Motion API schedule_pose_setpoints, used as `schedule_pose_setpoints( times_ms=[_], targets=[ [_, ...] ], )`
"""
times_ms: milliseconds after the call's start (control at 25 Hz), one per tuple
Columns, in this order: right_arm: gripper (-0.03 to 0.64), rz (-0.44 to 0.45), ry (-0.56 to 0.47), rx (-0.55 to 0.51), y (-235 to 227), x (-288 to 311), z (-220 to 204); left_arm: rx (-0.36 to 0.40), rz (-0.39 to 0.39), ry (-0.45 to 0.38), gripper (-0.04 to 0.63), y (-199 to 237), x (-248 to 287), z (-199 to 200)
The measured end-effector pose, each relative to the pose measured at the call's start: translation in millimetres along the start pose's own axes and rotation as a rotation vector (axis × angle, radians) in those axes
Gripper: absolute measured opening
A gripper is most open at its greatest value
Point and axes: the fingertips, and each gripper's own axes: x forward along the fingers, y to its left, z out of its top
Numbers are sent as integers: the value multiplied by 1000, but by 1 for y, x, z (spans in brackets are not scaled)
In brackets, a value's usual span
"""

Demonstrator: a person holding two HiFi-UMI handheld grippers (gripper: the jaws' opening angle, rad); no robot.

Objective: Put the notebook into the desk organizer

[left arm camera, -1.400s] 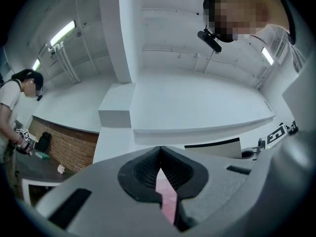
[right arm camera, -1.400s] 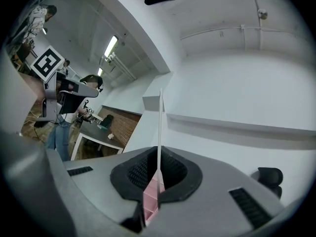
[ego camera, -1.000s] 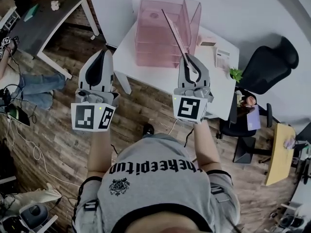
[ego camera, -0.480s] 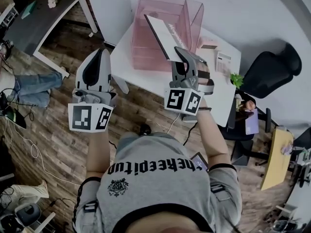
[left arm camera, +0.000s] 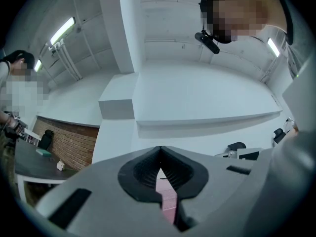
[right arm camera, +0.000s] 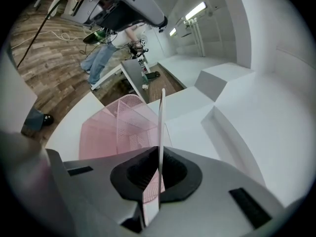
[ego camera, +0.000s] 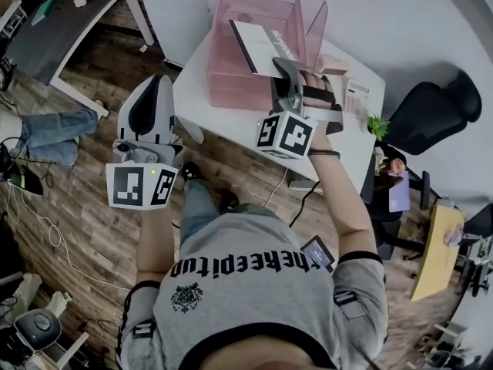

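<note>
In the head view my right gripper (ego camera: 286,69) is shut on the near edge of a thin white notebook (ego camera: 260,43). It holds the notebook tilted over the front of the pink mesh desk organizer (ego camera: 231,79), which stands on the white table (ego camera: 231,126). In the right gripper view the notebook (right arm camera: 161,127) stands edge-on between the pads of my right gripper (right arm camera: 159,154), with the organizer (right arm camera: 121,130) below and behind it. My left gripper (ego camera: 152,99) hangs over the floor left of the table, jaws together and empty. In the left gripper view my left gripper (left arm camera: 159,151) shows a sliver of pink between its closed pads.
On the table's right stand a small pink box (ego camera: 333,66), a white device (ego camera: 354,95) and a little green plant (ego camera: 375,120). A black office chair (ego camera: 427,106) is at the right. At the upper left are a dark desk (ego camera: 62,29) and a seated person's legs (ego camera: 54,133).
My right gripper has carried the notebook forward and to the left, from the table's front edge to over the organizer, and turned it from edge-on to tilted flat. The left gripper has hardly moved.
</note>
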Motion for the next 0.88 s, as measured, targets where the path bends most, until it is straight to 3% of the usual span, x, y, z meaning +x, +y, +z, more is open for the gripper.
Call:
schedule_pose_setpoints(
  times_ms=[360, 880],
  targets=[
    [9, 25, 95, -113, -5, 46, -10, -10, -48, -1, 3, 10, 29, -7],
    [9, 65, 201, -158, -20, 115, -9, -30, -117, 13, 3, 48, 73, -20]
  ],
)
